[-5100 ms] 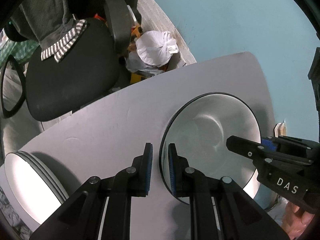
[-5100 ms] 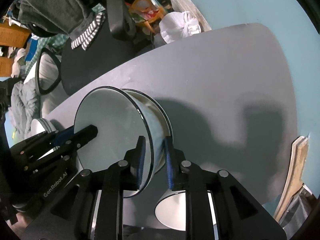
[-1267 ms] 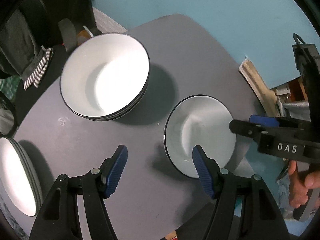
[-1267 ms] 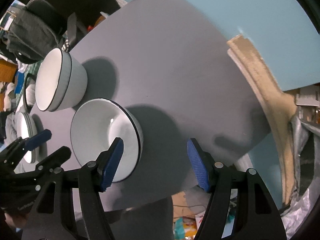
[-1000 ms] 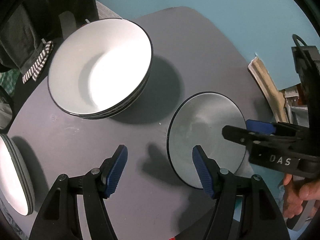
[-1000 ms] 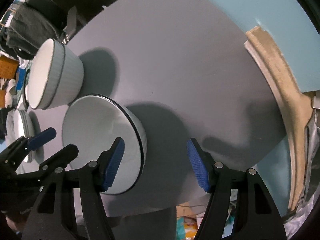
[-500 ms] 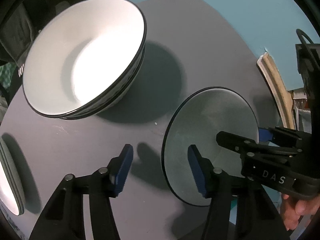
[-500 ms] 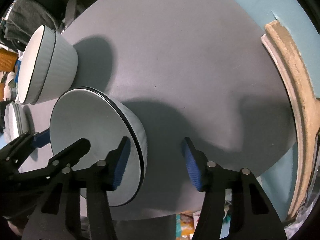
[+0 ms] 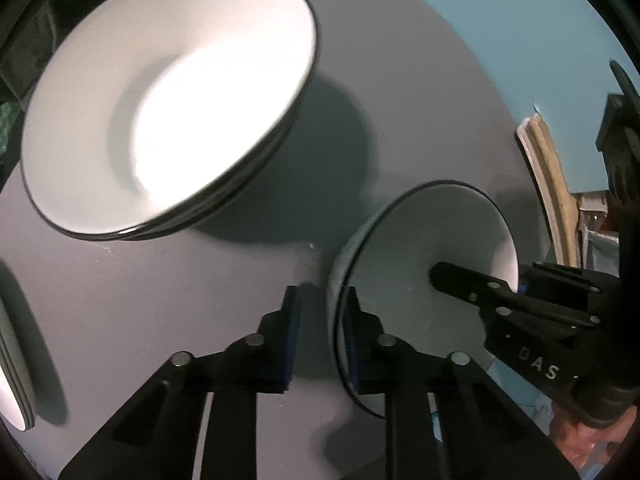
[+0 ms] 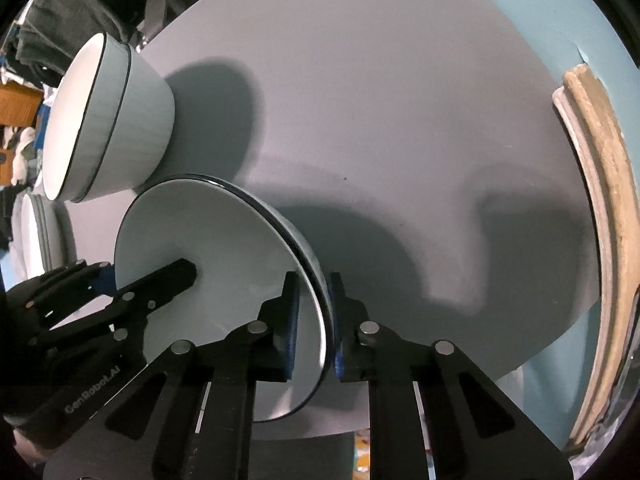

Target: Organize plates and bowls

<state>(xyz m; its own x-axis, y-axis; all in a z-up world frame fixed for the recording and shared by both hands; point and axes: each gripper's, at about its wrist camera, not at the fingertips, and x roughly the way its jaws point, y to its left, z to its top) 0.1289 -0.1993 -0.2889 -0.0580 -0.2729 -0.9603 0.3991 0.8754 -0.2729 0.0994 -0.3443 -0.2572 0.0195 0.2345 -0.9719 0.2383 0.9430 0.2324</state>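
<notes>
A small white bowl with a dark rim (image 9: pixel 424 240) (image 10: pixel 208 240) sits near the front edge of the grey round table (image 9: pixel 400 100) (image 10: pixel 380 100). My left gripper (image 9: pixel 320 332) straddles the bowl's left rim, jaws nearly closed on it. My right gripper (image 10: pixel 312 320) straddles its right rim, jaws close around it. A stack of larger white bowls (image 9: pixel 168 96) (image 10: pixel 108 124) stands behind to the left. A stack of white plates (image 9: pixel 12 380) (image 10: pixel 40 232) lies at the far left.
A blue wall (image 9: pixel 500 20) runs behind the table. A tan board (image 10: pixel 600 220) leans beside the table's right edge. A dark chair with clothes (image 10: pixel 80 0) stands beyond the far left side.
Both grippers have moved down and in onto the small bowl and narrowed from wide open to close around opposite sides of its rim. The bowl stack looms closer in the left view.
</notes>
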